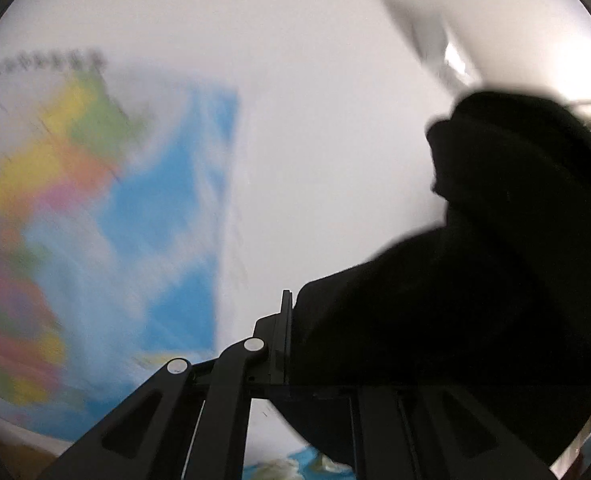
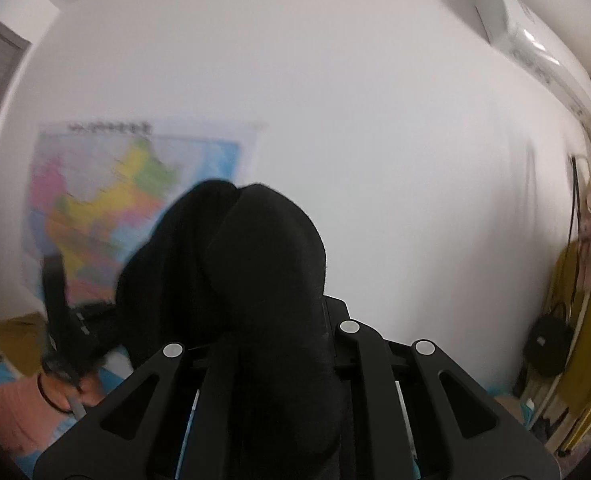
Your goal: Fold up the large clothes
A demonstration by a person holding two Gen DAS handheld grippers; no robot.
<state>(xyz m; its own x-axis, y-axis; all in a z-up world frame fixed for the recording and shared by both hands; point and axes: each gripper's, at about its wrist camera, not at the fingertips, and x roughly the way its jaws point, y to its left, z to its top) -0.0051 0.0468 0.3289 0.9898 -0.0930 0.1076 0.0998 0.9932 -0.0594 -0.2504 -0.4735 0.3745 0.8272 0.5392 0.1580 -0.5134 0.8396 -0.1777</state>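
Note:
A black garment [image 1: 495,264] fills the right of the left wrist view, bunched between the fingers of my left gripper [image 1: 295,336], which is shut on it and raised toward the wall. In the right wrist view the same black garment [image 2: 255,280] bulges up out of my right gripper [image 2: 267,320], which is shut on it; its fingertips are hidden by the cloth. The other gripper [image 2: 59,312] shows blurred at the lower left, held by a hand with a black wristband.
A white wall [image 2: 375,140] faces both cameras, with a coloured map poster [image 2: 127,196] that also shows in the left wrist view [image 1: 95,220]. An air conditioner [image 2: 535,48] hangs top right. Yellow clothes and a black bag [image 2: 547,344] hang at the right.

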